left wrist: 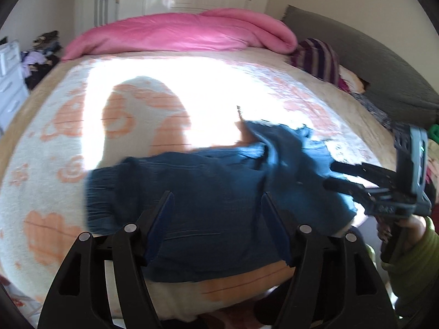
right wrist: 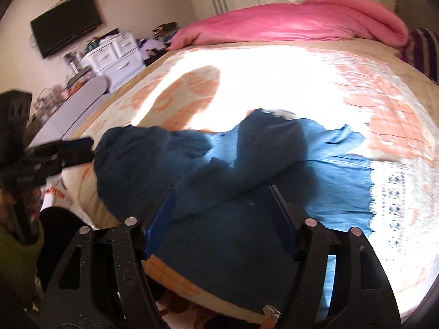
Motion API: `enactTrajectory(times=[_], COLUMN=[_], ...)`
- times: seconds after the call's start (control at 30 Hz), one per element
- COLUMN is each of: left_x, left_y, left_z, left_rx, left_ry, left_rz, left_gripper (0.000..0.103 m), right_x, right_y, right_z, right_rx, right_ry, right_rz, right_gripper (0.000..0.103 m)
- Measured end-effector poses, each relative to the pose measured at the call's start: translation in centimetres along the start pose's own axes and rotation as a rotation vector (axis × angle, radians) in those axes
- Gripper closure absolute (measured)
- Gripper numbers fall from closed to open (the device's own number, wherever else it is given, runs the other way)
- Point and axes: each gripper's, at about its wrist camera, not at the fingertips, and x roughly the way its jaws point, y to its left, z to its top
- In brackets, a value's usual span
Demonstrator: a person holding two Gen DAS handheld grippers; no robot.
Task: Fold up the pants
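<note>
On the near edge of the bed [left wrist: 49, 142], blue pants [left wrist: 192, 192] lie bunched and partly doubled over, folding apparently unfinished. Left gripper [left wrist: 216, 200] and right gripper [right wrist: 222, 194] hover over them, jaws wide, gripping nothing. Beyond the pants, a pink duvet [left wrist: 178, 31]; no containers visible.

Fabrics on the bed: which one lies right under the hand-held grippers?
The blue pants, crumpled at the near edge. The pink duvet is bunched at the far side, and the striped purple cloth sits by the grey headboard.
</note>
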Motion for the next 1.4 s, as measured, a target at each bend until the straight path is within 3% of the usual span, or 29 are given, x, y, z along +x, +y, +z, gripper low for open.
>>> enactTrajectory(times=[0.3,0.47,0.63,0.77,0.83,0.93,1.0,1.1,1.37,1.4], left_x=[4.7,8.2,11.0,11.8,11.8,11.9,11.9,11.6,11.8,11.8], left_y=[-3.5,-3.7,-3.8,-3.3,-3.5,-4.4,-5.2,-6.2,-8.1,-8.3], left_z=[0.5,0.6,-0.2,-0.5,-0.6,-0.7,-0.8,-0.9,-1.6,-1.6], left_rx=[0.049,0.028,0.003,-0.023,-0.016,0.004,0.042,0.073,0.125,0.129], left_ry=[0.082,0.133,0.161,0.148,0.139,0.139,0.136,0.133,0.145,0.146], left_rz=[-0.142,-0.215,-0.217,-0.212,-0.215,-0.247,-0.259,-0.295,-0.358,-0.361], left_gripper=[0.041,0.051,0.057,0.057,0.071,0.082,0.084,0.091,0.092,0.092], right_x=[-0.8,-0.1,1.8,5.0,6.7,9.5,11.4,14.7,19.8,20.2], right_y=[-2.9,-3.2,-3.1,-2.9,-2.8,-2.4,-2.3,-2.2,-2.7,-3.0], right_z=[1.6,3.3,5.5,7.4,8.4,10.1,11.0,12.0,13.1,13.1], right_rx=[0.027,0.002,-0.044,-0.08,-0.086,-0.094,-0.099,-0.151,-0.142,-0.139], right_ry=[-0.017,-0.011,0.008,0.042,0.062,0.09,0.112,0.157,0.229,0.236], right_rz=[-0.095,-0.136,-0.158,-0.18,-0.181,-0.19,-0.203,-0.292,-0.341,-0.352], right_gripper=[0.029,0.027,0.025,0.023,0.023,0.022,0.021,0.021,0.022,0.032])
